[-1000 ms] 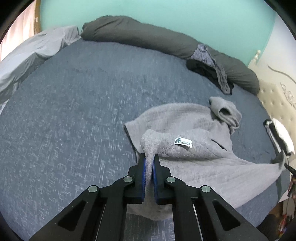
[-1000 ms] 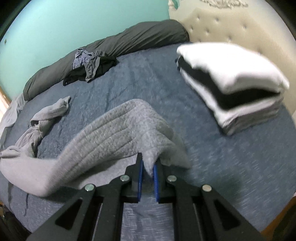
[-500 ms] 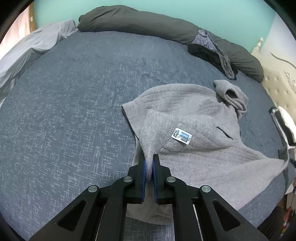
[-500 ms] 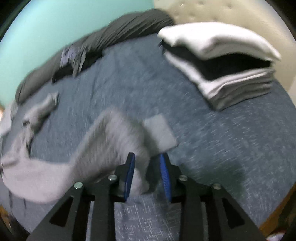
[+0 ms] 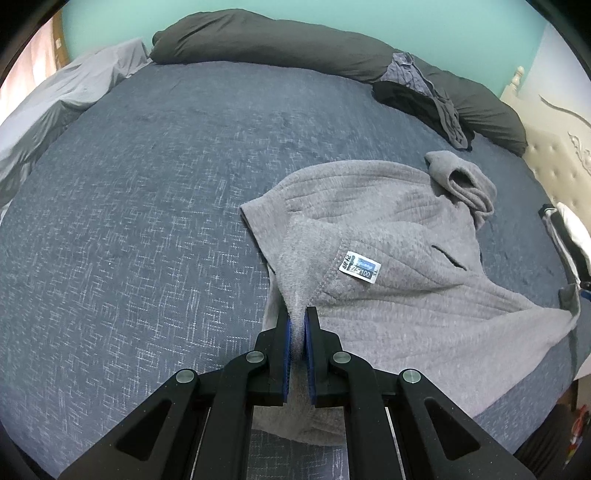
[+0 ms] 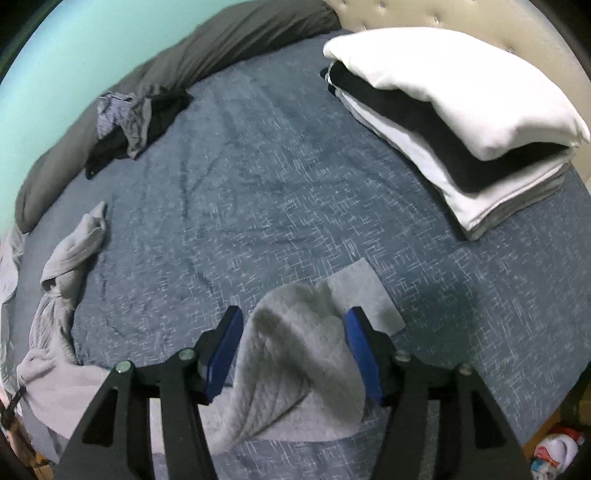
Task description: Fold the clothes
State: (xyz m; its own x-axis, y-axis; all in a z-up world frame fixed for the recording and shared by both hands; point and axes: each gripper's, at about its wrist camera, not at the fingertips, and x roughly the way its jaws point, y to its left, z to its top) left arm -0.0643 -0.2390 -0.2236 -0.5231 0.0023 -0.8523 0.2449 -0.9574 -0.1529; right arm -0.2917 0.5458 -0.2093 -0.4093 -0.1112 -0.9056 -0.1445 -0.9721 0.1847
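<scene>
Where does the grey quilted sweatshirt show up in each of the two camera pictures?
Left wrist view: grey quilted sweatshirt spreads centre-right, its edge pinched in the left tongs.
Right wrist view: its hem lies bottom centre between the open right tongs.
Shared landmark: stack of folded white and black clothes.

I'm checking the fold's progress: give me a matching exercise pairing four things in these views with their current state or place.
Things:
1. left gripper
2. right gripper
3. white and black folded clothes stack
4. small white size label

States or places:
A. sewn on the quilted grey sweatshirt, at its neckline
B. open, grey fabric lying loose between its blue pads
C. beside the beige tufted headboard
D. shut on the grey fabric

Pairs: 1-D, 2-B, 3-C, 4-A
</scene>
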